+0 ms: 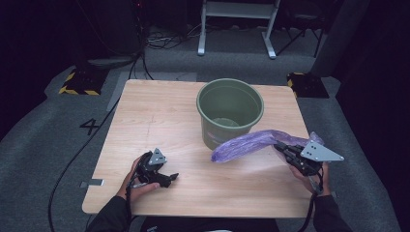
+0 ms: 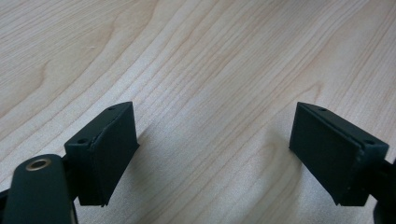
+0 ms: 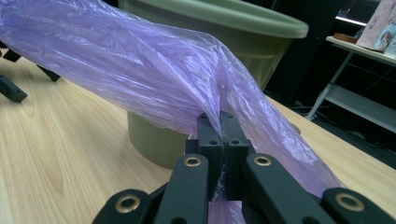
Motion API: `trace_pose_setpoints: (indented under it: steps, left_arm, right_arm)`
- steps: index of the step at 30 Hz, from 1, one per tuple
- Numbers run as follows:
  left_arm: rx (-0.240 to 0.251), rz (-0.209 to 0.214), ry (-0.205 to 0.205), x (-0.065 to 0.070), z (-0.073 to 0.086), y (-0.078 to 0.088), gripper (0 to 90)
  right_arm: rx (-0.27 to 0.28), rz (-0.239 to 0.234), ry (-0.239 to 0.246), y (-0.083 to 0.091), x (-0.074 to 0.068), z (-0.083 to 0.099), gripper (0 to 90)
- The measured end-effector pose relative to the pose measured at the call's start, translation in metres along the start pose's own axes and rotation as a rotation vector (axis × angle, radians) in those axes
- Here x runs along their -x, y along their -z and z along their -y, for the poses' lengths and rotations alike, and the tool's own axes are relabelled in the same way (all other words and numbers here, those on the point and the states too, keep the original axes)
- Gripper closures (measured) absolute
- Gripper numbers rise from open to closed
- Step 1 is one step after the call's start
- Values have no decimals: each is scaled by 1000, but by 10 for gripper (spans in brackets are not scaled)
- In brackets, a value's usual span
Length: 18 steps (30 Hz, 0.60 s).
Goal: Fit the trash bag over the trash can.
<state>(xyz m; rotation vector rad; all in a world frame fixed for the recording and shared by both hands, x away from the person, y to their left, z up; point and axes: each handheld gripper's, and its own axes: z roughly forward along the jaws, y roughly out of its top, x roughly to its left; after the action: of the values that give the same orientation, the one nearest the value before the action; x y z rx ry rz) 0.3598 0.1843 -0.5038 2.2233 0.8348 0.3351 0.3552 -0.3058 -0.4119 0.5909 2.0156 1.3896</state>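
Note:
A crumpled purple plastic bag point(image 1: 244, 144) hangs above the wooden table point(image 1: 159, 116), stretched leftward in front of the green bucket point(image 1: 230, 111). My right gripper point(image 1: 283, 147) is shut on the bag's right end; in the right gripper view the jaws pinch the purple plastic bag point(image 3: 154, 79) with the green bucket point(image 3: 243, 35) just behind it. My left gripper point(image 1: 169, 179) rests low at the table's front left, held by a hand. In the left gripper view my left gripper point(image 2: 215, 149) stands open over bare wood, nothing between its fingers point(image 2: 109, 149).
The bucket stands upright at the table's back right and looks hollow inside. Beyond the table lie grey carpet, cables point(image 1: 159, 41), a white frame stand point(image 1: 239, 24) and yellow-black striped blocks point(image 1: 80, 82). A shelf point(image 3: 364, 51) shows at the right in the right gripper view.

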Motion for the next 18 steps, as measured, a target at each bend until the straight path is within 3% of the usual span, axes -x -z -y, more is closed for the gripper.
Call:
trace_pose_setpoints:
  steps: [18]
  left_arm:
    - [-1, 0, -2, 0, -1, -1, 145]
  right_arm:
    - [68, 16, 6, 14, -3, -18, 900]
